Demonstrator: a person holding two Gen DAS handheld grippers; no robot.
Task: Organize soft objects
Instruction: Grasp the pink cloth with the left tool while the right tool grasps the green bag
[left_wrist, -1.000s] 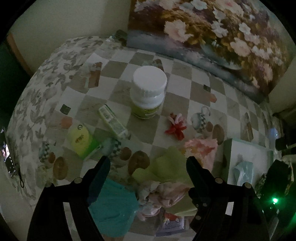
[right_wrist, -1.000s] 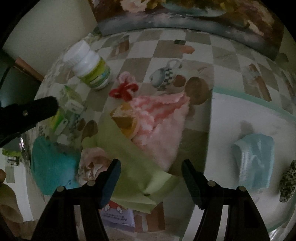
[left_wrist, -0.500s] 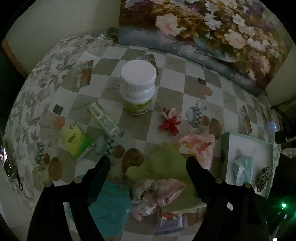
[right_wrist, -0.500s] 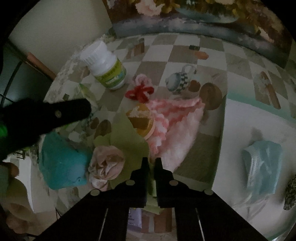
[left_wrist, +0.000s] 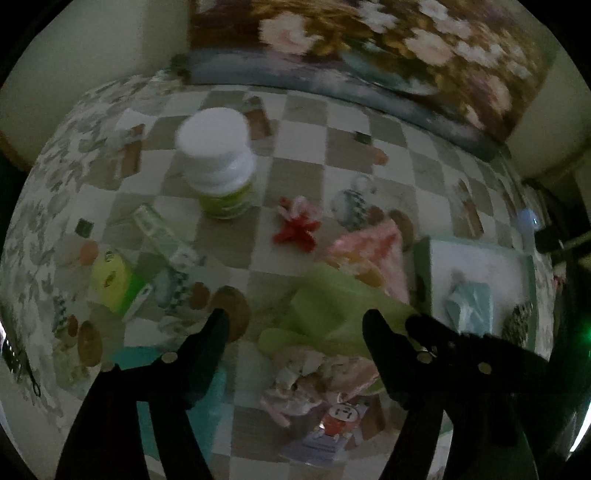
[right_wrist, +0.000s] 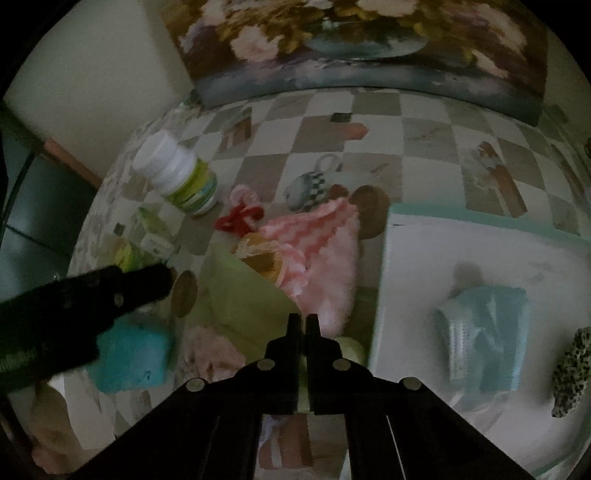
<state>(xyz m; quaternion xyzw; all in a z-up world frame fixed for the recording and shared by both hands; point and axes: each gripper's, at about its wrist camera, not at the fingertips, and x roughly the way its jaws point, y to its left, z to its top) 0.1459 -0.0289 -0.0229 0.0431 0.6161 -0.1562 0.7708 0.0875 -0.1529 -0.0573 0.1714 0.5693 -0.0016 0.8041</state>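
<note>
Right wrist view shows your right gripper (right_wrist: 303, 321) at lower centre of the frame, its jaws pressed together on an edge of the light green cloth (right_wrist: 240, 295); a strip of that cloth shows in the slit between them. The cloth spreads up and left from the jaws over the checked worktop (right_wrist: 369, 110), overlapping the fluffy pink cloth (right_wrist: 325, 258). A teal cloth (right_wrist: 129, 358) lies at lower left, partly behind your left gripper (right_wrist: 159, 280). At right, the white tray (right_wrist: 424, 258) holds a pale blue cloth (right_wrist: 484, 332) and a speckled item (right_wrist: 572, 369) at the frame's edge.

Left wrist view has your left gripper's jaws wide apart and closing at lower centre, above a crumpled pink-and-white cloth (left_wrist: 314, 373), pads not pressing on it. The white-capped bottle (left_wrist: 221, 166) stands upright at upper centre-left.
</note>
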